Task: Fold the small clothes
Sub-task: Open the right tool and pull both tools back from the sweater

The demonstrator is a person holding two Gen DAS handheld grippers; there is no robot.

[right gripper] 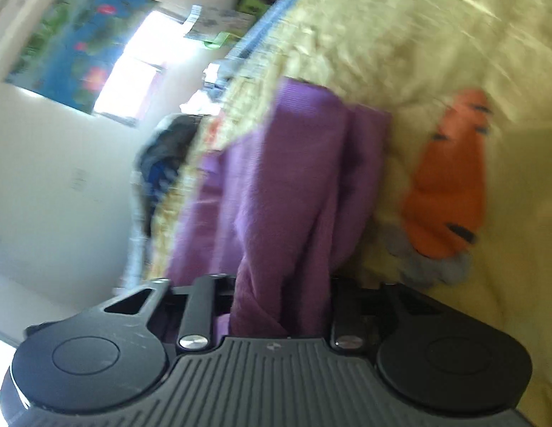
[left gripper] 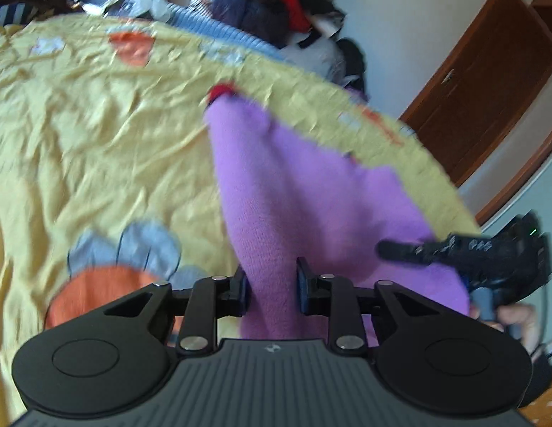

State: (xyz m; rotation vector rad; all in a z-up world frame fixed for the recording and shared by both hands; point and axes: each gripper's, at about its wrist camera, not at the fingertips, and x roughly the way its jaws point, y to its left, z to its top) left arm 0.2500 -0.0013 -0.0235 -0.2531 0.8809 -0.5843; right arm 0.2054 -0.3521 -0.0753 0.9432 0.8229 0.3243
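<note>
A small purple knit garment (left gripper: pixel 293 192) lies on a yellow bedspread (left gripper: pixel 98 124) and runs from my left gripper toward the bed's far edge, where a red bit (left gripper: pixel 220 90) shows at its end. My left gripper (left gripper: pixel 272 290) is shut on the near edge of the garment, the fabric bunched between its pads. My right gripper (left gripper: pixel 453 249) shows in the left wrist view at the garment's right side. In the right wrist view the garment (right gripper: pixel 286 185) rises in folds from my right gripper (right gripper: pixel 281 306), which is shut on it; the fabric covers the fingertips.
The bedspread has orange and grey patches (left gripper: pixel 119 267) and an orange shape (right gripper: pixel 450 178). A pile of red and dark jackets (left gripper: pixel 268 3) sits at the bed's far side. A brown door (left gripper: pixel 489 78) is at the right. A window and a flower picture (right gripper: pixel 80 42) are on the wall.
</note>
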